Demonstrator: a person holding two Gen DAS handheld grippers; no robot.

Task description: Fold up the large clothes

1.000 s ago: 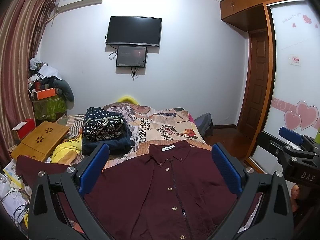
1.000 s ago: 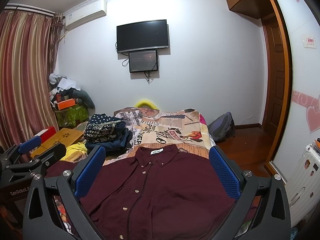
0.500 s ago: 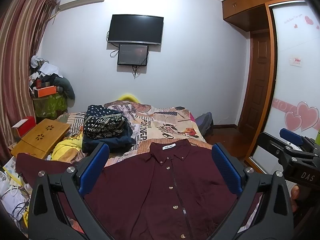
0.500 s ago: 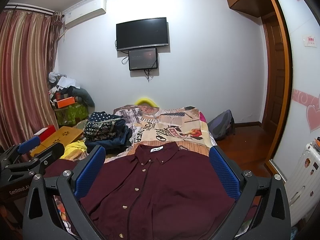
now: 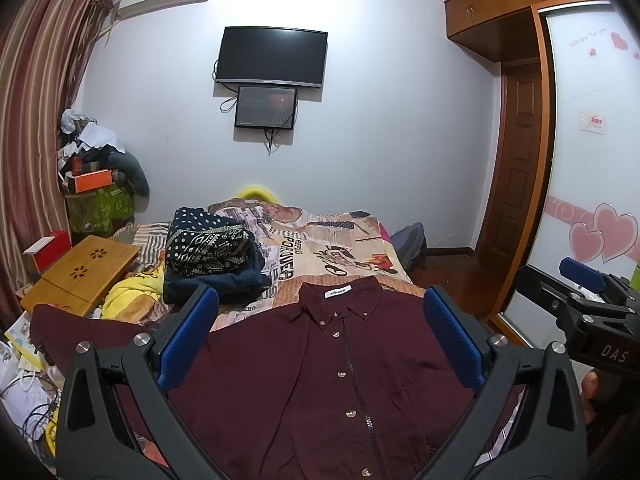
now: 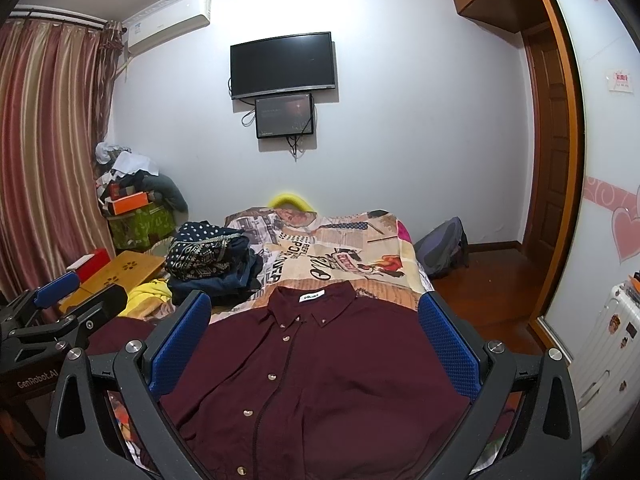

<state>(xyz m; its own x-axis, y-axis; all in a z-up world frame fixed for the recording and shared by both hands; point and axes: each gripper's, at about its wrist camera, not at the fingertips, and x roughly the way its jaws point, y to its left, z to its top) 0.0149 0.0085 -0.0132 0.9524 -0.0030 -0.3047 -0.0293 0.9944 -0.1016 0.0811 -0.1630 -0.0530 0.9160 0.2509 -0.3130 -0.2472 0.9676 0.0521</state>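
The shirt (image 5: 320, 380) lies flat on the near end of the bed (image 5: 340, 248), collar toward the far wall; a pile of folded clothes (image 5: 212, 256) sits far left of it; a lap table (image 5: 80, 272) lies further left; a backpack (image 5: 412, 244) rests on the floor, right of the bed.

One maroon button-up shirt (image 5: 320, 380); one stack of folded patterned navy clothes (image 5: 212, 256); two black wall screens (image 5: 272, 56); two blue-padded claws, left (image 5: 320, 336), right (image 6: 316, 332).
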